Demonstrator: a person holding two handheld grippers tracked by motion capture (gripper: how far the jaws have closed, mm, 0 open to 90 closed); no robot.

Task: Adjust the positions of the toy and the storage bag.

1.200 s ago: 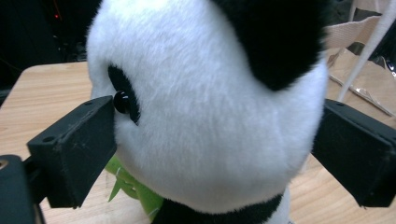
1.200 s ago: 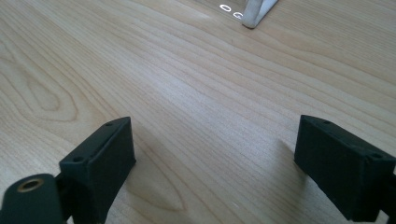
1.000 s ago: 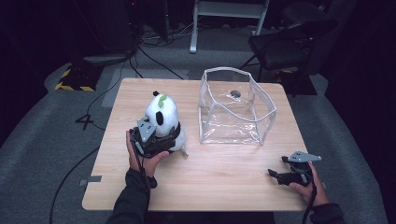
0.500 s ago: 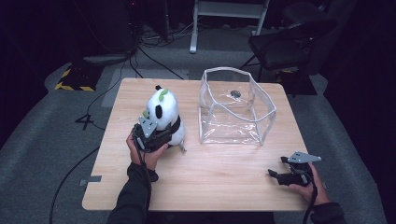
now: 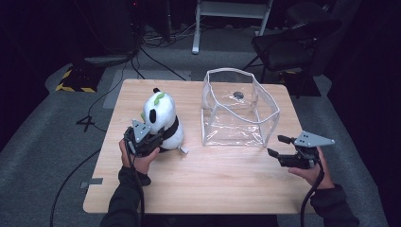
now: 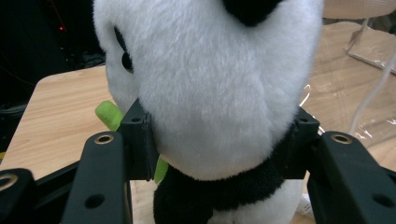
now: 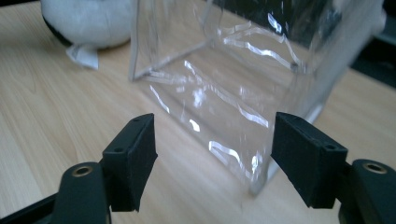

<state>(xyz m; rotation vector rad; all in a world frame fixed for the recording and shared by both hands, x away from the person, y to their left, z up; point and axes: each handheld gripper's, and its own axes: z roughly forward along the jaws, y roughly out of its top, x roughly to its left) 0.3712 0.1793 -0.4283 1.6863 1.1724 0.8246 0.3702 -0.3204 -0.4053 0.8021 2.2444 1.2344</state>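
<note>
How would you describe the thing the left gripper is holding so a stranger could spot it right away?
On the wooden table, look left of the clear plastic bag standing open near the middle. There sits a plush panda, clamped in the left gripper. It is the only soft, black-and-white thing there, with a green leaf on its head.

High view over table (image 5: pixel 198 189); two close claw-mounted views, panda (image 6: pixel 210 93) shared.

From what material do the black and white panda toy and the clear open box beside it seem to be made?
The black and white panda toy, clamped by the left gripper, looks like soft plush fabric: its surface is fuzzy and matte. The clear open box seems to be thin flexible plastic, probably vinyl: it is transparent, glossy, with creases and bright reflections on its walls.
</note>
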